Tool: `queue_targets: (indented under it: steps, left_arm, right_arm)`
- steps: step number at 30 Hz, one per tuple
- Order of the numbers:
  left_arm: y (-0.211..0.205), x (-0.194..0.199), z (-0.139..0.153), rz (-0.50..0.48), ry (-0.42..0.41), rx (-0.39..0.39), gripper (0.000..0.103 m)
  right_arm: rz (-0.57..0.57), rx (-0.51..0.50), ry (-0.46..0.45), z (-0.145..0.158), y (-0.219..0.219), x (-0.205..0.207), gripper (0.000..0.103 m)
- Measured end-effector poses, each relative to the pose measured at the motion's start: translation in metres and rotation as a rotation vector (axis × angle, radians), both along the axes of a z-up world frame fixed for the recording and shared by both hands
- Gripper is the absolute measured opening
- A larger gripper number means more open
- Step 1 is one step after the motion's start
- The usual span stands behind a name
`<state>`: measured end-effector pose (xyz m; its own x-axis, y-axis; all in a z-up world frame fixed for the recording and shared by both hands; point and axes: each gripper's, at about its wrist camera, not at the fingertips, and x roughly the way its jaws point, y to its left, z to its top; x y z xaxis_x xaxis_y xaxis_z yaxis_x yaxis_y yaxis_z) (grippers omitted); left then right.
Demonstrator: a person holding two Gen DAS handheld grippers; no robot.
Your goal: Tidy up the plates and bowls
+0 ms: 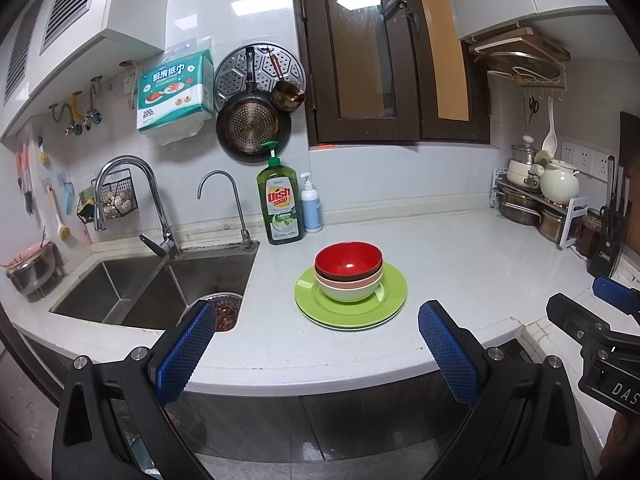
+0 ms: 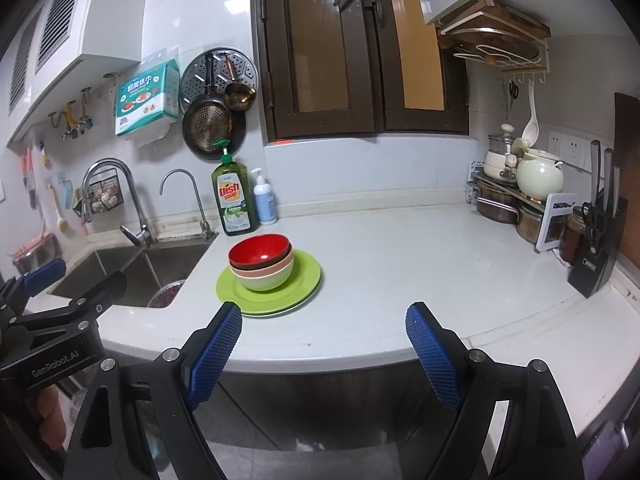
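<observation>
On the white counter sits a stack of green plates carrying nested bowls, the top bowl red over a pink and a pale green one. The same green plates and red bowl show in the right wrist view. My left gripper hangs open in front of the counter edge, short of the plates, nothing between its blue pads. My right gripper is open too, just right of the plates and nearer the edge. Each gripper appears at the side of the other's view.
A steel double sink with two faucets lies left of the stack, a strainer of scraps in it. Dish soap and a pump bottle stand behind. Pots, a kettle and a knife block fill the right corner.
</observation>
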<state>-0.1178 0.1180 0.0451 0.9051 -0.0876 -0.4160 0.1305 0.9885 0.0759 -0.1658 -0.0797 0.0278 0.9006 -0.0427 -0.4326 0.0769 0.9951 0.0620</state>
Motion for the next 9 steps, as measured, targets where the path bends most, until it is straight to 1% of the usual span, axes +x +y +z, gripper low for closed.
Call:
queue_targets:
  steps: [9]
  left_arm:
    - [0.0014, 0.0025, -0.0006, 0.004, 0.010, -0.007, 0.103]
  right_arm:
    - [-0.006, -0.007, 0.000, 0.0017, 0.0019, 0.0018, 0.085]
